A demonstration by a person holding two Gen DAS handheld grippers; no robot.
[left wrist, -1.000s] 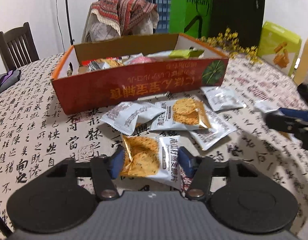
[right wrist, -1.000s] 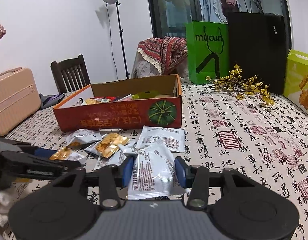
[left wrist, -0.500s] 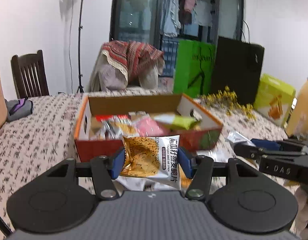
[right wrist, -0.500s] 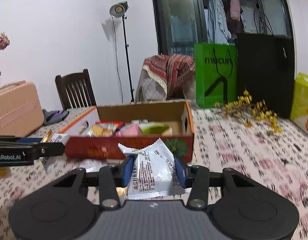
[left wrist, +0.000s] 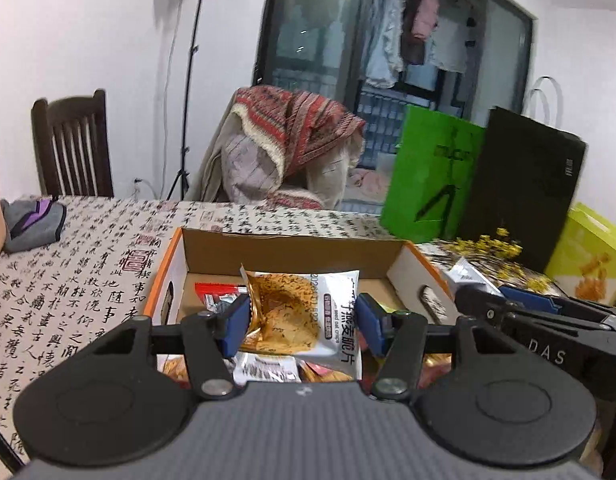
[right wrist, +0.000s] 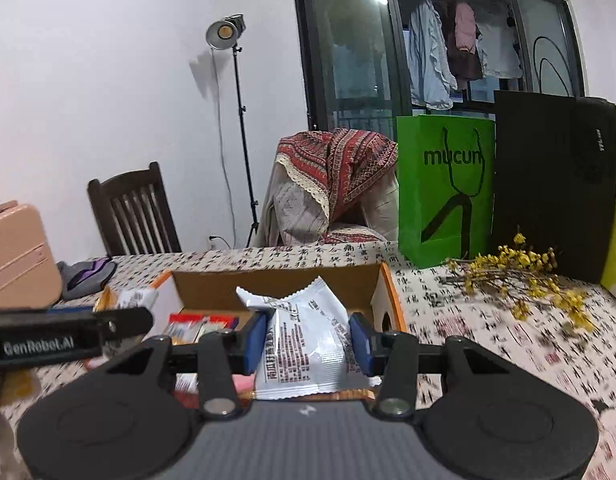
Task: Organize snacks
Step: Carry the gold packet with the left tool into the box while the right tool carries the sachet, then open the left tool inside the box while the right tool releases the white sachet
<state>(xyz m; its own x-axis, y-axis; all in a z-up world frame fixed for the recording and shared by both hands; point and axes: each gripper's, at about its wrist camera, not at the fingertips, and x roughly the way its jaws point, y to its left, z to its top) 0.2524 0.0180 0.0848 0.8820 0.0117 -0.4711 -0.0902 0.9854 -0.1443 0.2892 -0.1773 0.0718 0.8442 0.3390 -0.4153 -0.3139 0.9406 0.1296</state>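
Observation:
My left gripper (left wrist: 302, 326) is shut on a gold and white cracker packet (left wrist: 304, 314) and holds it over the open orange cardboard box (left wrist: 292, 250), which holds several snack packets. My right gripper (right wrist: 308, 340) is shut on a white snack packet (right wrist: 304, 350) and holds it above the near edge of the same box (right wrist: 276, 282). The right gripper also shows at the right of the left wrist view (left wrist: 547, 328). The left gripper shows at the left of the right wrist view (right wrist: 68, 336).
The table has a calligraphy-print cloth (left wrist: 68, 280). A green bag (right wrist: 443, 188), a black bag (right wrist: 551, 184), yellow dried flowers (right wrist: 523, 276) and a yellow-green box (left wrist: 587, 256) stand at the back right. A grey pouch (left wrist: 32, 220), a pink case (right wrist: 16, 252) and chairs (right wrist: 132, 212) are at the left.
Both grippers lifted their packets off the table and carried them forward to above the box. The loose packets on the cloth have dropped out of sight.

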